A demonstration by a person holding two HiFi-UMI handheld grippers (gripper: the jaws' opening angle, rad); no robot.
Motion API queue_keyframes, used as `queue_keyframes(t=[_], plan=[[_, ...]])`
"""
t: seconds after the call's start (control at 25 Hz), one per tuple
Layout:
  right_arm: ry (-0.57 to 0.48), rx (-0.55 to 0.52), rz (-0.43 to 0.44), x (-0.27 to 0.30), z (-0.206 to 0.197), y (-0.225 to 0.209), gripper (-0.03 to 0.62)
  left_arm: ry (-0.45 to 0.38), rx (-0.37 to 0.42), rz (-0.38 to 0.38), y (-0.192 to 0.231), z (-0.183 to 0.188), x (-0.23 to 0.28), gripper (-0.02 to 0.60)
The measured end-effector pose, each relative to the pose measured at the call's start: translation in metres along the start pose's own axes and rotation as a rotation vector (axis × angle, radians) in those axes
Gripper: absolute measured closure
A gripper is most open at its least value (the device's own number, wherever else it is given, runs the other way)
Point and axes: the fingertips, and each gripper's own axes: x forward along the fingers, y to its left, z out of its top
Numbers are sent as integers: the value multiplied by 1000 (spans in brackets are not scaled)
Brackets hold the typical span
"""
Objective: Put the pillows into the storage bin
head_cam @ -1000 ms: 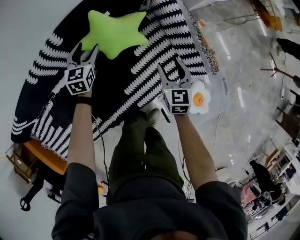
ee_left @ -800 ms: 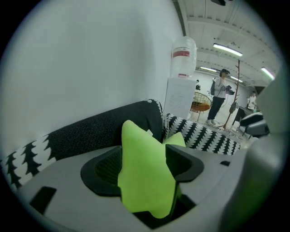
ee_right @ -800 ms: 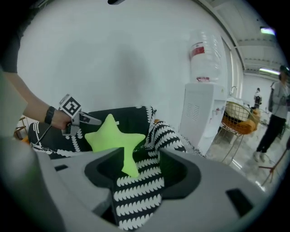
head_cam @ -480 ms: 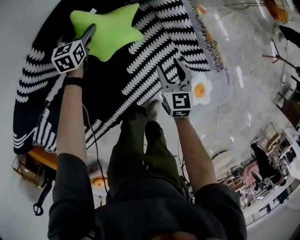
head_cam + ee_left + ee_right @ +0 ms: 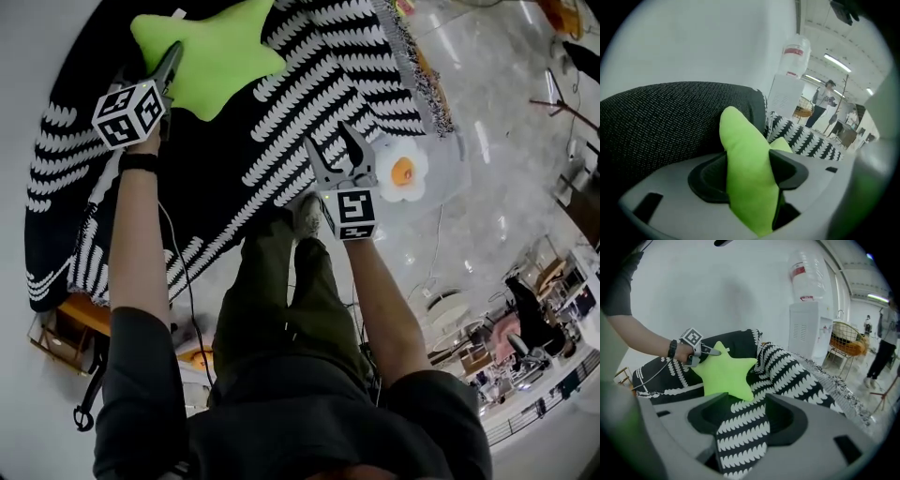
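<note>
Clearly, the green star pillow is seen lying flat on the black-and-white blanket in the upper left of the head view. One arm is pointed to the upper right of the frame, one to the right and one downward. No single long axis can be given for the whole star.

The left gripper is laid over the star's left side. In the left gripper view, one arm of the star is seen standing up between the two jaws. Its long axis runs from the lower middle of the frame upward, and its rounded tip leans to the upper left. The jaws are closing, and both are already touched by the green fabric, so the arm is pinched.

The right gripper is held at the middle of the head view, well apart from the star. Its jaws are set partly apart, and a fold of the blanket is clamped between them. A fried-egg pillow is seen just to its right.
</note>
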Motion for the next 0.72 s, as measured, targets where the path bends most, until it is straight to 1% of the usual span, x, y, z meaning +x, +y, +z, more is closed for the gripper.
queue_keyframes(t=[0.08,0.2,0.28,0.36,0.48,0.52,0.6,0.72], plan=[[-9,20,4,-31,-28,0,362,5,21,4,-27,-15,-29,333],[-5,48,22,-108,-76,-4,362,14,33,21,-98,-54,-90,345],[-7,56,28,-149,-90,-4,362,12,49,27,-135,-64,-125,348],[-41,60,3,-166,-85,-6,362,-19,99,8,-156,-48,-136,353],[-124,55,-58,-164,-54,-20,362,-92,203,-30,-171,1,-128,354],[-139,56,-70,-164,-46,-23,362,-104,232,-33,-173,13,-129,354],[-141,64,-77,-171,-44,-26,362,-100,262,-29,-178,19,-138,354],[-140,80,-102,-190,-57,-39,362,-91,268,-40,-193,12,-154,354]])
